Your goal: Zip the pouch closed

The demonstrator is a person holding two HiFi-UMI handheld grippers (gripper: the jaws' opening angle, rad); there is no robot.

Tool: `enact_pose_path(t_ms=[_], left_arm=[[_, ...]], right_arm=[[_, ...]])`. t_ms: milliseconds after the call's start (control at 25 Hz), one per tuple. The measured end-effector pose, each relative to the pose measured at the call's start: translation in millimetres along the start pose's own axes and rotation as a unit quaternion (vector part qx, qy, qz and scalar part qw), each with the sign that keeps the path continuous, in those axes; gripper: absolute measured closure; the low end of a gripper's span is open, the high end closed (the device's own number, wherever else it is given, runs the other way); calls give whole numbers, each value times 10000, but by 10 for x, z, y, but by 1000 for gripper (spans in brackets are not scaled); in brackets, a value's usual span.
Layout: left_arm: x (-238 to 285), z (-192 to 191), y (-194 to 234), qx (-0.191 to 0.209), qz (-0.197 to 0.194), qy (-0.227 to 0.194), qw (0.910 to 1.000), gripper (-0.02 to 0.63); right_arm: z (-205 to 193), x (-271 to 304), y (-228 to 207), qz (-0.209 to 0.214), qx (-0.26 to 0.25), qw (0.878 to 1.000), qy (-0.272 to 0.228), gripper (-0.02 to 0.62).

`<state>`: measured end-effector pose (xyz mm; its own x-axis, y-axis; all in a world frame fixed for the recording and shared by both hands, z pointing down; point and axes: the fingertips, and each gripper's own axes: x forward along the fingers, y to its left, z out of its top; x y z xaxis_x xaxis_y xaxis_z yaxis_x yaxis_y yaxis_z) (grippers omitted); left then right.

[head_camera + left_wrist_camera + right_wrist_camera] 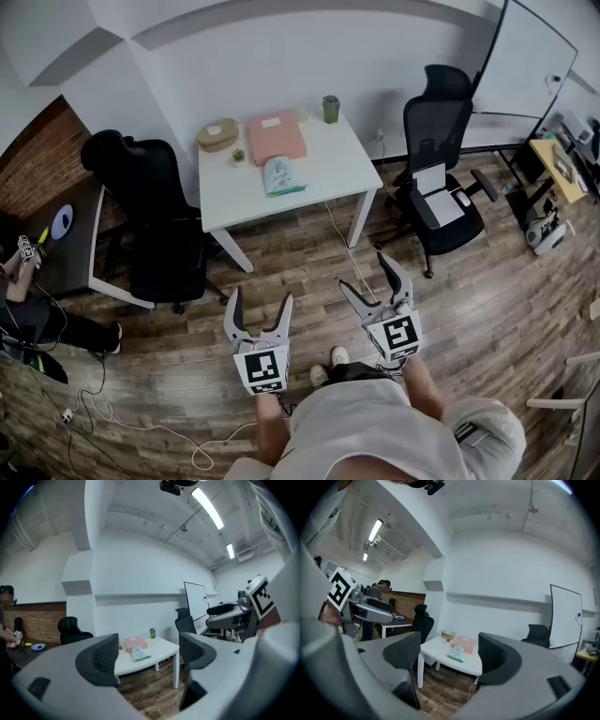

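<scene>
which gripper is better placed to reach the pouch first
Left, marginally: the left gripper lines up almost straight with the pouch; the right gripper sits off to the side. Both open, far off.

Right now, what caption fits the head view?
Both open, the left claw and right claw face a white square table holding a pale teal-edged pouch.

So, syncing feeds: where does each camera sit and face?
Head view: on the person's head, steeply down at the white table; shows left gripper, right gripper, shoes.
Left gripper view: on the left gripper, level toward the table; its open jaws show.
Right gripper view: on the right gripper, level toward the table; its open jaws show.
Shared: all see the pouch.
</scene>
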<state>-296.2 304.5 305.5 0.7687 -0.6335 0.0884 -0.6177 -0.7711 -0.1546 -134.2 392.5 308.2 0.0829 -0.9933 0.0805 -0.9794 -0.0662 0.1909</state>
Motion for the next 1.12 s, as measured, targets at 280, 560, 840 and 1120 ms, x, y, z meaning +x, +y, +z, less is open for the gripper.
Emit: enact_pose_path(t_ms=[280,560,840,1120], left_arm=[[196,104,-162,20,58,-2,10000,206],[436,201,-294,130,273,8,9995,206],[671,251,-279,193,386,21,9991,207],[970,226,-119,191,348,17,9992,209]], right_arm=[[12,55,-240,65,128,9998,-128,213],[26,201,-559,229,149,9993,-271,213],[15,396,-753,298,147,9989,-331,215],[-25,739,-825,313,149,9990,-265,215]])
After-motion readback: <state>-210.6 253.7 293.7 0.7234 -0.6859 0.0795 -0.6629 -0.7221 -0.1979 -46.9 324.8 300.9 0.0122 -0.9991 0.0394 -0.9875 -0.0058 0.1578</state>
